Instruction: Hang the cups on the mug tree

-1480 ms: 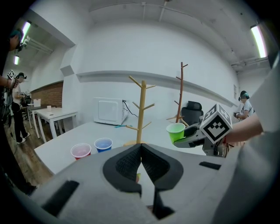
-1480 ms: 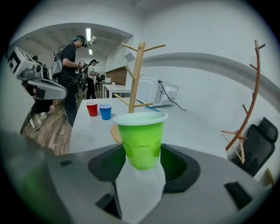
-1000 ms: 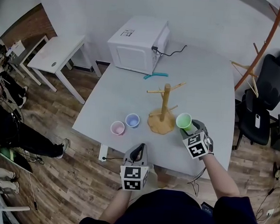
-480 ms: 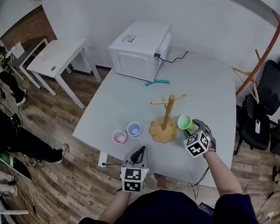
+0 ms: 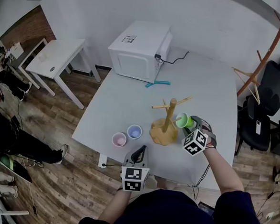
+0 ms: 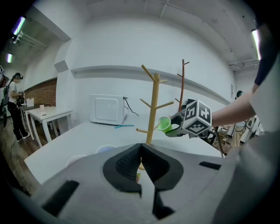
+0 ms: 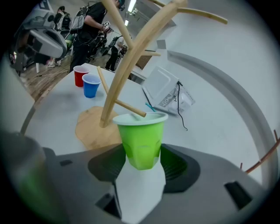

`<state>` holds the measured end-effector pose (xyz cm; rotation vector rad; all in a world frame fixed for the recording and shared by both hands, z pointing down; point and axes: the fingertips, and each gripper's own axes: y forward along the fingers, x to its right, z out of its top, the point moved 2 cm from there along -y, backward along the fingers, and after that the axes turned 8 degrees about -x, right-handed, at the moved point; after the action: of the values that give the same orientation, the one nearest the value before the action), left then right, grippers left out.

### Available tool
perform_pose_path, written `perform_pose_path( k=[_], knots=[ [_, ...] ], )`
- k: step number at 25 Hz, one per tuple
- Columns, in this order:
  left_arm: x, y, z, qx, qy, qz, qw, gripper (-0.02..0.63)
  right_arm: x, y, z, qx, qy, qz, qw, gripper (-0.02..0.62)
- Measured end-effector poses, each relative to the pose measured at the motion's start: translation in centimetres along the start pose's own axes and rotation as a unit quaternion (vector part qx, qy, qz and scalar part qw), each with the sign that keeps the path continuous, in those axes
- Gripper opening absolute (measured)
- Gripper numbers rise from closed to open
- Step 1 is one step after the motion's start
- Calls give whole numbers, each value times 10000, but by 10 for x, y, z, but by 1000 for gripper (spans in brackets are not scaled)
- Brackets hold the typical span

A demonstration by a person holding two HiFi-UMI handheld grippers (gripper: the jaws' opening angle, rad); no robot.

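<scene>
Bare bench lies ahead of the closed, empty left tongs. The right tongs clamp a lime-green cup, its mouth facing a peg of the mug tree.

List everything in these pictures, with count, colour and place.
table: 1, grey, centre
microwave: 1, white, table's far edge
mug tree: 1, wooden, on table, bare
green cup: 1, green, in right gripper, near tree
pink cup: 1, pink, on table, left of tree
blue cup: 1, blue, beside pink cup
chair: 1, black, right of table
left gripper: 1, grey, shut, empty
right gripper: 1, grey, shut on green cup
</scene>
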<state>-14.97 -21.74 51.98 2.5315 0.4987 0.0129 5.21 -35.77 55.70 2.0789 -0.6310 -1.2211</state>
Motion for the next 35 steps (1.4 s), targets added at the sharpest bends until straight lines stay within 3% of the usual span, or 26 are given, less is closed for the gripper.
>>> perform_pose_path(
  k=[10,19,35],
  knots=[
    [1,1,-1,-20,10,-3,10000,20,-4,-2,23,102,-743,-172,9970,261],
    [0,0,-1,-15,35,3,10000,20,-14,-6,37,230,-1111,-220,9933,261],
    [8,0,-2,11,36,-13,10000,20,-15,-16,46,426,-1360,-353,9892,261]
  ],
)
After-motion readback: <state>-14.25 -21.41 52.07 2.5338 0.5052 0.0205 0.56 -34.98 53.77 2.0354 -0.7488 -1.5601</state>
